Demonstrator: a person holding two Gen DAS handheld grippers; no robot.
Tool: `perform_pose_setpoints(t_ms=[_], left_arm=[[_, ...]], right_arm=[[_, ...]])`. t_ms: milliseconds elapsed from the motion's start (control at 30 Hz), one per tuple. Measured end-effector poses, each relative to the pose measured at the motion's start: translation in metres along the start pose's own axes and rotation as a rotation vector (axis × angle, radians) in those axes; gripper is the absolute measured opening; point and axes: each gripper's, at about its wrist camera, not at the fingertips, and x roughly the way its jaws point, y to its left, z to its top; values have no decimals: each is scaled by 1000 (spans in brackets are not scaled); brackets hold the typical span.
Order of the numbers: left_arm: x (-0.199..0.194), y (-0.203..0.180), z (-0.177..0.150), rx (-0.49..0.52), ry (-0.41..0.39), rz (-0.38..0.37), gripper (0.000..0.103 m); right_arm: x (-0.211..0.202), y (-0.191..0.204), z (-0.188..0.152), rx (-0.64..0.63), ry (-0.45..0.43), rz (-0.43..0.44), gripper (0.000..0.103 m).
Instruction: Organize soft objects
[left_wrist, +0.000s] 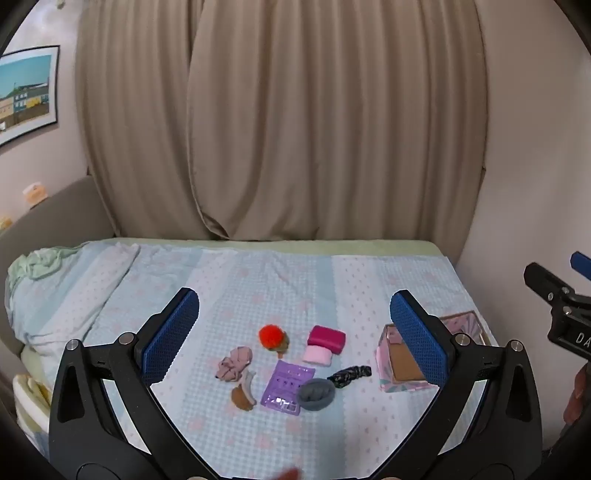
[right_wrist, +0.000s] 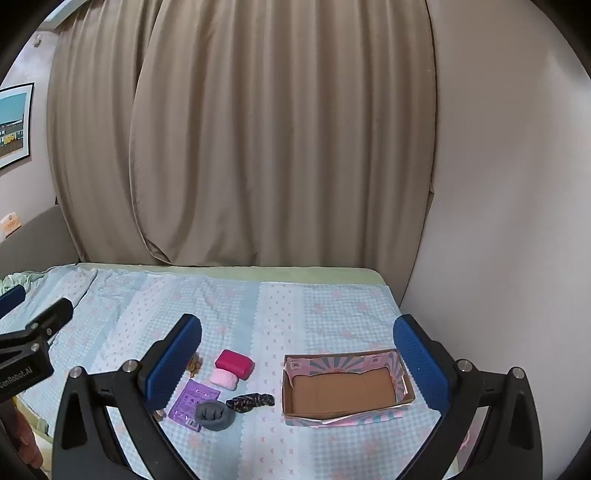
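Small soft things lie together on the bed: an orange pom-pom (left_wrist: 272, 335), a magenta pad (left_wrist: 326, 338) (right_wrist: 234, 363) stacked behind a pale pink one (left_wrist: 317, 355) (right_wrist: 224, 379), a dusty-pink scrunchie (left_wrist: 235, 363), a brown piece (left_wrist: 242, 396), a purple packet (left_wrist: 284, 386) (right_wrist: 192, 401), a rolled grey sock (left_wrist: 316, 394) (right_wrist: 215, 415) and a dark patterned scrunchie (left_wrist: 349, 375) (right_wrist: 250, 401). An open cardboard box (right_wrist: 343, 392) (left_wrist: 406, 363) with a pink and blue outside stands to their right, nothing in it. My left gripper (left_wrist: 294, 330) and right gripper (right_wrist: 297, 352) hover above the bed, both open and holding nothing.
The bed (left_wrist: 295, 273) has a light blue patterned sheet and a crumpled pillow (left_wrist: 59, 280) at the left. Beige curtains (left_wrist: 280, 118) hang behind it, and a plain wall (right_wrist: 498, 221) borders the right side. A framed picture (left_wrist: 26, 94) hangs on the left wall.
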Motion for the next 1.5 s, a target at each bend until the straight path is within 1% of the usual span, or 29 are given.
perform_pose_setpoints(t_ms=[133, 200, 233, 300, 333, 400, 433, 467, 733, 833, 967, 1167, 1300, 1500], left_arm=[[-4, 3, -2, -11, 13, -34, 103], [-3, 18, -1, -55, 33, -53, 103], [0, 21, 1, -57, 43, -55, 103], [-4, 9, 4, -14, 28, -26, 103], [-8, 8, 5, -7, 29, -20, 103], [-11, 11, 6, -4, 31, -15, 103], [-5, 6, 3, -1, 38, -5, 103], [-4, 5, 3, -3, 42, -1, 103], [1, 3, 4, -15, 36, 17, 103], [1, 4, 5, -27, 26, 21, 103], [5, 2, 4, -14, 24, 35, 103], [9, 2, 8, -27, 17, 28, 103], [13, 0, 10, -12, 19, 29, 103], [18, -5, 12, 10, 14, 10, 103]], right_arm=[[0, 0, 0, 2, 6, 1, 103], [1, -1, 0, 4, 9, 4, 103], [1, -1, 0, 4, 10, 6, 103], [3, -1, 1, 4, 12, 8, 103], [-5, -2, -4, 7, -12, -2, 103], [-3, -2, -4, 7, -12, -2, 103], [-2, -2, -3, 8, -11, -4, 103], [-2, -1, -2, 4, 0, -1, 103], [0, 0, -4, -3, 3, 5, 103], [1, 3, 3, -13, 6, 14, 103], [6, 4, 2, -19, 3, 19, 103], [9, 4, 0, -23, 2, 15, 103], [11, 1, 3, -17, 1, 11, 103], [14, -2, 7, -15, -10, -4, 103]])
